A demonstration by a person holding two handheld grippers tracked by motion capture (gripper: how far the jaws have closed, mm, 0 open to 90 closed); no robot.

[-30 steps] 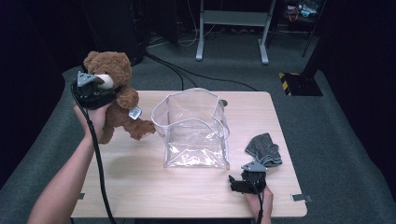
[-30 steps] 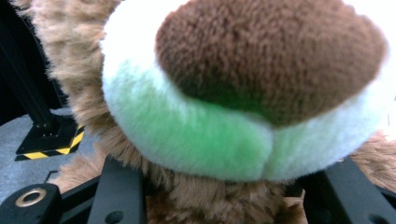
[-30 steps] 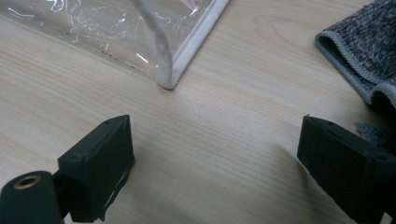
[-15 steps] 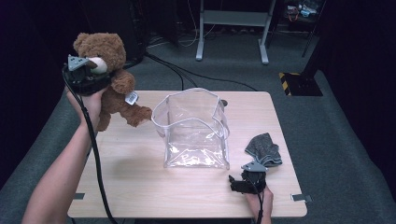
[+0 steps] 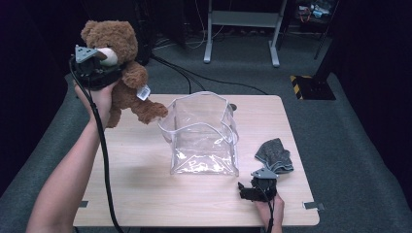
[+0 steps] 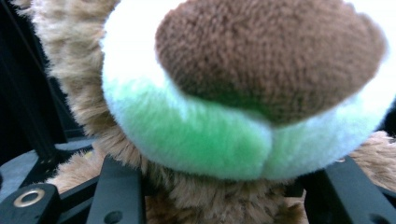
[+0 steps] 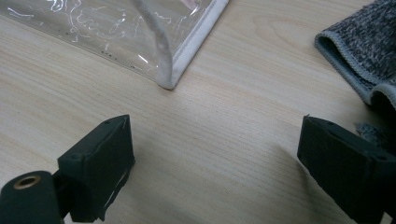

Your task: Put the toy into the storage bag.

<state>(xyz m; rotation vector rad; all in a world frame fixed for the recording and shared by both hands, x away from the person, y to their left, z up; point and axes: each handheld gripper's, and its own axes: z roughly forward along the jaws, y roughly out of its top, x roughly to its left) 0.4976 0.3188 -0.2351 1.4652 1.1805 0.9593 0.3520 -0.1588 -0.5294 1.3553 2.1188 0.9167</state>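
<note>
We see the left claw (image 5: 97,68) clamped on the teddy bear (image 5: 121,63) at the neck, aloft in the frame's upper left, beside the clear bag (image 5: 204,133). The right claw (image 5: 255,189) rests wide open, holding nothing, on the worktop (image 5: 145,194). We fear the dangling legs could catch the soft rim and topple the bag.

You have one brown plush teddy bear (image 5: 121,68), one clear plastic bag with white trim (image 5: 204,133), and one grey knitted cloth (image 5: 274,155), folded. One light wooden desk (image 5: 145,194) carries them. You are working with two black hand-held grippers, left (image 5: 92,65) and right (image 5: 255,187).
</note>
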